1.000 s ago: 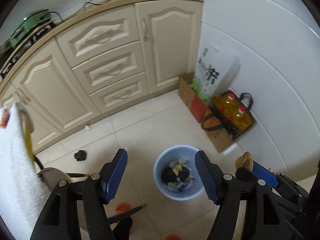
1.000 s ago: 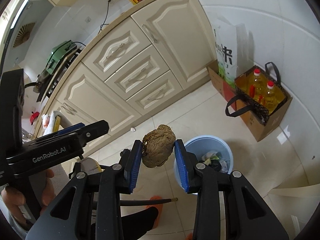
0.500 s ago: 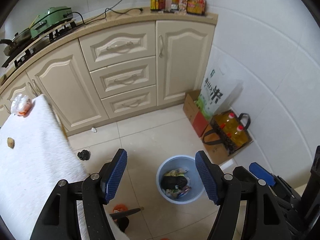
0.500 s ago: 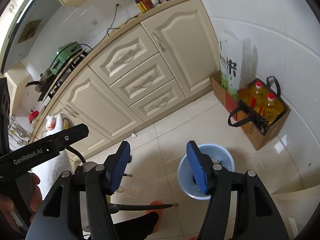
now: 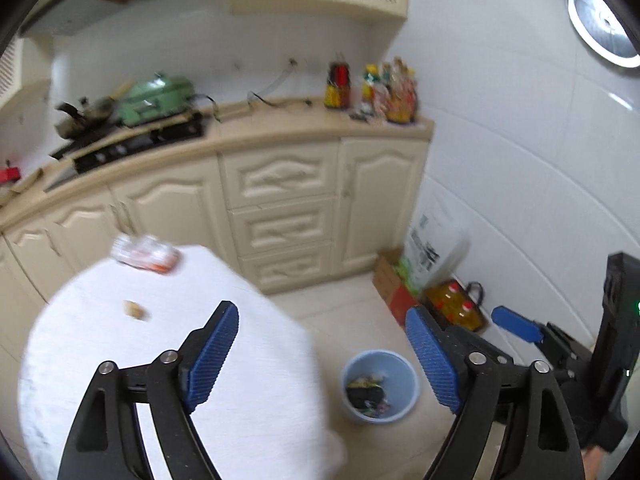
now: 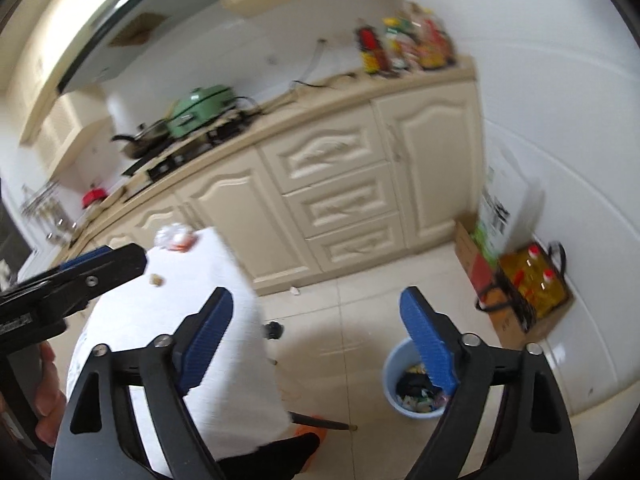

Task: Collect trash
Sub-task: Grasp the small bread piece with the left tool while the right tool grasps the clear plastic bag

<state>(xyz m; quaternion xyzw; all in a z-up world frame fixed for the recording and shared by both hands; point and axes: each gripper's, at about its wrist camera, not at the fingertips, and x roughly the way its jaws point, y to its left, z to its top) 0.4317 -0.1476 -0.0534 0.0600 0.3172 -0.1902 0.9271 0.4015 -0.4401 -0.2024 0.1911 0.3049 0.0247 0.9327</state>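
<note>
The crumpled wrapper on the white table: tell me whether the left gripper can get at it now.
Probably yes: the left gripper is empty, jaws opening, and only bare cloth lies before the wrapper.

My left claw [image 5: 322, 354] carries two black, strut-like arms with triangular cut-outs and round silver screws at the pivots, each ending in a ribbed blue pad. My right claw [image 6: 318, 340] is built the same way: black linkages, silver screw heads, blue ridged fingertips [image 6: 428, 338]. In the right wrist view the other claw's black side bar shows a small screw and white lettering, too blurred for me to read, with what looks like a hand [image 6: 46, 396] gripping its handle below.
</note>
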